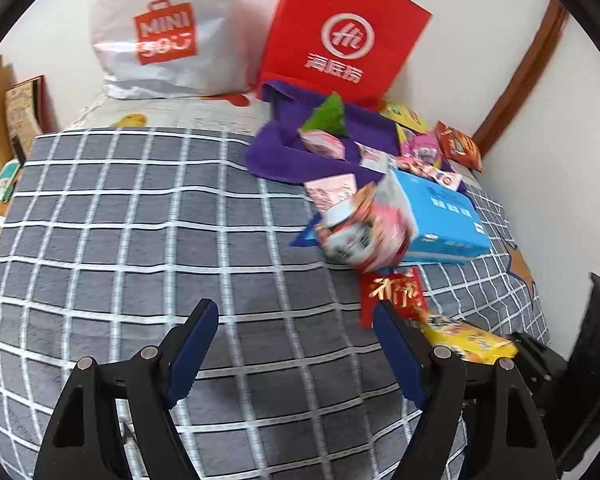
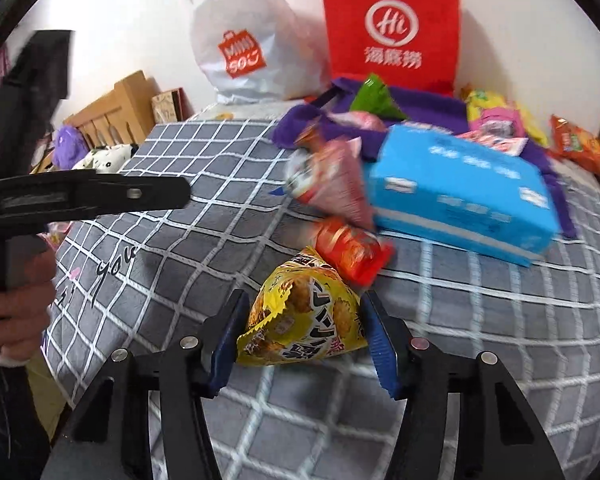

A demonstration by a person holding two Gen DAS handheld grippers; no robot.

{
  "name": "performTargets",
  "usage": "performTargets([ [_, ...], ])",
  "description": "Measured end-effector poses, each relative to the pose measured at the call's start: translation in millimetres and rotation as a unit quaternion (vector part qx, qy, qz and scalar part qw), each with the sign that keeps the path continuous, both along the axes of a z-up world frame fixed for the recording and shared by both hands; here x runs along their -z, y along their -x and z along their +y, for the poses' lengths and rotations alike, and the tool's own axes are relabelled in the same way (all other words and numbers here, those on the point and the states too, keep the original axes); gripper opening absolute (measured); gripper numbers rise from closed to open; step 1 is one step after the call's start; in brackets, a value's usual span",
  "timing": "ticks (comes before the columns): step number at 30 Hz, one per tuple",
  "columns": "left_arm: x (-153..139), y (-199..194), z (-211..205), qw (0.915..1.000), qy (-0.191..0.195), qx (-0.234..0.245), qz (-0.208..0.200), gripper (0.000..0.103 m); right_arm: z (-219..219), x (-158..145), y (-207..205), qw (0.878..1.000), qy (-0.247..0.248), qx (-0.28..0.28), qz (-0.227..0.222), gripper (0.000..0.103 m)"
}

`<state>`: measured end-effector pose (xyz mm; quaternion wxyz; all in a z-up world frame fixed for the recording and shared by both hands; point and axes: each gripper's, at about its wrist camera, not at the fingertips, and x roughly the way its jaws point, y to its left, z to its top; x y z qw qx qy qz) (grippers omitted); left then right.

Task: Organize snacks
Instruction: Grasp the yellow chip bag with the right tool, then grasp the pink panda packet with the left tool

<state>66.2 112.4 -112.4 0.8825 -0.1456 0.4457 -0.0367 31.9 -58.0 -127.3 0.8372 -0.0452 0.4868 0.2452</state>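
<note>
My left gripper (image 1: pixel 295 310) is open and empty above the grey checked blanket (image 1: pixel 139 220). My right gripper (image 2: pixel 304 308) has its fingers on both sides of a yellow snack packet (image 2: pixel 304 324), closed on it; the packet also shows in the left wrist view (image 1: pixel 468 338). A red snack packet (image 2: pixel 350 250) lies just beyond it, also in the left wrist view (image 1: pixel 392 292). A pink snack bag (image 2: pixel 332 184) leans on a blue box (image 2: pixel 464 188). More snacks lie on a purple cloth bag (image 1: pixel 300 152).
A white shopping bag (image 1: pixel 163 28) and a red paper bag (image 1: pixel 340 36) stand against the back wall. Orange (image 2: pixel 578 146) and yellow snack packets (image 2: pixel 488 102) lie at the far right. A wooden bed frame (image 2: pixel 115 112) is at the left. The left gripper (image 2: pixel 99 194) shows in the right wrist view.
</note>
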Motion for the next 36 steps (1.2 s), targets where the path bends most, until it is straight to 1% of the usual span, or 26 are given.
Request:
performTargets([
  [3,4,-7,-15,0.9999,-0.002,0.015,0.005,0.078,-22,-9,8,1.000,0.010,0.019,-0.018,0.057],
  [7,10,-19,-34,0.9994,-0.004,0.032,0.009,0.078,-58,-11,4,0.997,0.026,0.064,-0.036,0.057],
  [9,11,-26,-40,0.9993,-0.003,0.035,0.007,0.078,-76,-7,-3,0.995,0.034,0.089,-0.036,0.057],
  [13,12,-42,-51,0.9993,-0.013,0.034,0.000,0.078,-111,9,-21,0.988,0.054,0.138,-0.032,0.057],
  [17,14,-63,-58,0.9993,-0.015,0.035,-0.006,0.079,-134,25,-37,0.985,0.054,0.164,-0.023,0.057],
  [19,18,-73,-61,0.9992,-0.024,0.032,-0.001,0.079,-141,31,-43,0.984,0.049,0.171,-0.020,0.056],
  [23,30,-87,-63,0.9994,-0.023,0.027,0.005,0.079,-146,40,-56,0.983,0.036,0.182,-0.015,0.055],
  [25,36,-93,-62,0.9992,-0.032,0.021,0.008,0.079,-142,42,-61,0.982,0.039,0.183,-0.020,0.054],
  [28,44,-98,-59,0.9994,-0.022,0.023,0.013,0.077,-136,48,-66,0.982,0.057,0.180,-0.020,0.054],
  [29,44,-98,-59,0.9994,-0.024,0.023,0.008,0.069,-135,49,-68,0.981,0.063,0.180,-0.018,0.055],
  [30,43,-97,-59,0.9990,-0.036,0.026,0.004,0.063,-134,50,-69,0.981,0.064,0.181,-0.017,0.056],
  [32,40,-95,-57,0.9990,-0.031,0.032,0.003,0.061,-134,53,-70,0.980,0.074,0.186,-0.006,0.062],
  [33,36,-92,-53,0.9992,-0.017,0.038,0.001,0.058,-134,56,-71,0.979,0.077,0.187,0.001,0.066],
  [34,34,-91,-51,0.9991,-0.011,0.041,0.000,0.057,-135,56,-70,0.978,0.081,0.192,0.004,0.068],
  [35,31,-88,-49,0.9989,-0.013,0.044,0.004,0.057,-136,55,-68,0.977,0.081,0.198,0.003,0.069],
  [36,30,-87,-47,0.9985,-0.026,0.047,0.010,0.057,-139,54,-66,0.976,0.077,0.206,0.003,0.070],
])
